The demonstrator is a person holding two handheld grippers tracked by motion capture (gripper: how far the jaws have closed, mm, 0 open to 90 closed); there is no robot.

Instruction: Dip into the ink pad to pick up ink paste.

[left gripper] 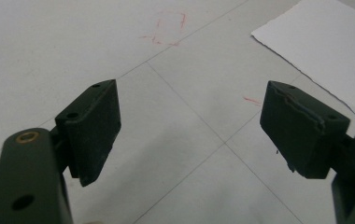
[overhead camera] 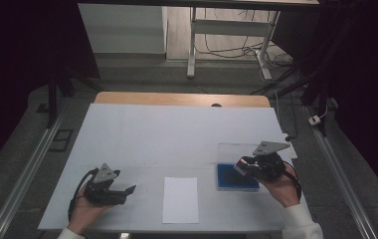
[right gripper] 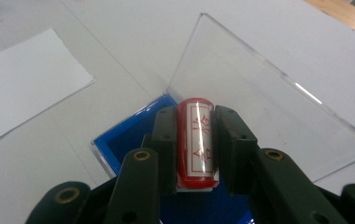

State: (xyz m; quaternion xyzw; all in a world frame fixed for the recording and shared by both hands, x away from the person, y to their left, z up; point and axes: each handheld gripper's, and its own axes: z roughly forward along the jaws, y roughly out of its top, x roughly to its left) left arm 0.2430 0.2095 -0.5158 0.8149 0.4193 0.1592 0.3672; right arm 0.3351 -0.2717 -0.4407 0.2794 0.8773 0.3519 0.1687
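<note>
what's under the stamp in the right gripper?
The blue ink pad in its clear case, lid open, lies below the red stamp clamped by the right gripper. The stamp's face and any contact are hidden.

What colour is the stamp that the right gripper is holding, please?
The stamp is red with a white face bearing red characters, clearest in the right gripper view.

A red stamp point(right gripper: 195, 140) sits clamped between the 2 jaws of the right gripper point(right gripper: 195, 144), its rounded face up and carrying red characters inside a thin frame on a pale field. It hangs just above a blue ink pad point(right gripper: 124, 140) in a shallow clear case whose lid point(right gripper: 259, 102) stands open, tilted back. The pad point(overhead camera: 234, 178) lies at the right side of the table. A blank white sheet of paper point(overhead camera: 180, 199) lies flat near the front edge, between the 2 hands, apart from the pad.
</note>
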